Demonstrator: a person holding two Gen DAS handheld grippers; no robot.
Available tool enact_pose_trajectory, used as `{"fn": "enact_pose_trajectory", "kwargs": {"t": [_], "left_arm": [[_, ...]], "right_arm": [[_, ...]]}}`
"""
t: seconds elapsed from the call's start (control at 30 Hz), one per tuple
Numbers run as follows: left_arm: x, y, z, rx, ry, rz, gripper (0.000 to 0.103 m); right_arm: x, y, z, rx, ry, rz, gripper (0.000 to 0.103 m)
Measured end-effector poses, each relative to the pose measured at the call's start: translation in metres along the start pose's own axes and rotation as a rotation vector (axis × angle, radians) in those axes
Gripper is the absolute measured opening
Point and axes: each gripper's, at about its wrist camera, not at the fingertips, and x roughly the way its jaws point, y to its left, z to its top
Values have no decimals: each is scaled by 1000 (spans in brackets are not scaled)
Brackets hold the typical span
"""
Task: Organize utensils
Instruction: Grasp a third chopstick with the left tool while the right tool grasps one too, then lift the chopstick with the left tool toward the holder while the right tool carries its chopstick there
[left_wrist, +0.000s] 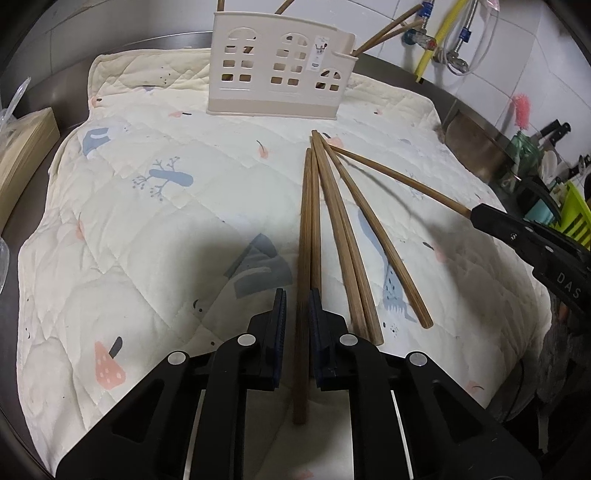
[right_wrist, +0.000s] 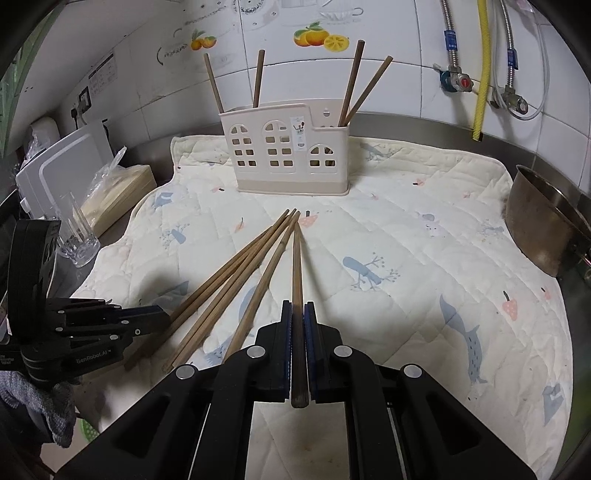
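Observation:
A cream house-shaped utensil holder (left_wrist: 273, 99) (right_wrist: 288, 173) stands at the far side of the quilted mat (left_wrist: 147, 221) (right_wrist: 424, 258), with several brown chopsticks (right_wrist: 258, 77) upright in it. More chopsticks (left_wrist: 347, 236) (right_wrist: 236, 280) lie fanned out on the mat. My right gripper (right_wrist: 297, 306) (left_wrist: 476, 212) is shut on one chopstick (right_wrist: 297, 266) (left_wrist: 399, 177), whose far tip points at the holder. My left gripper (left_wrist: 298, 295) (right_wrist: 162, 314) straddles the leftmost chopstick (left_wrist: 303, 240). Its jaws stand narrow, with a thin gap showing beside the left pad.
A metal pot (right_wrist: 535, 221) (left_wrist: 476, 144) sits off the mat's right edge. On the left are a glass (right_wrist: 77, 247), a bagged stack of paper (left_wrist: 26, 155) and a white appliance (right_wrist: 62, 162). Pipes and valves (right_wrist: 458, 81) run down the tiled wall. A green rack (left_wrist: 572, 214) stands at the far right.

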Motion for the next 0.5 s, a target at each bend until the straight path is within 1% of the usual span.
{"fn": "enact_pose_trajectory", "kwargs": {"t": [0.23,0.3,0.37,0.43,0.5], "left_arm": [[0,6,2,-19,0,14,12],[1,2,2,-5,4,23,12],[4,-3,0,5,23,13,12],[6,-9,-3,34,20,39,12],[6,-6,-2,23,20,34,10]], "right_arm": [[0,-1,0,3,-2,0,7],[0,-1,-1,3,-3,-1,7],[0,-2,-1,1,-3,1,7],[0,-2,-1,-1,-5,1,7],[-1,-3,-1,1,-6,3,7]]}}
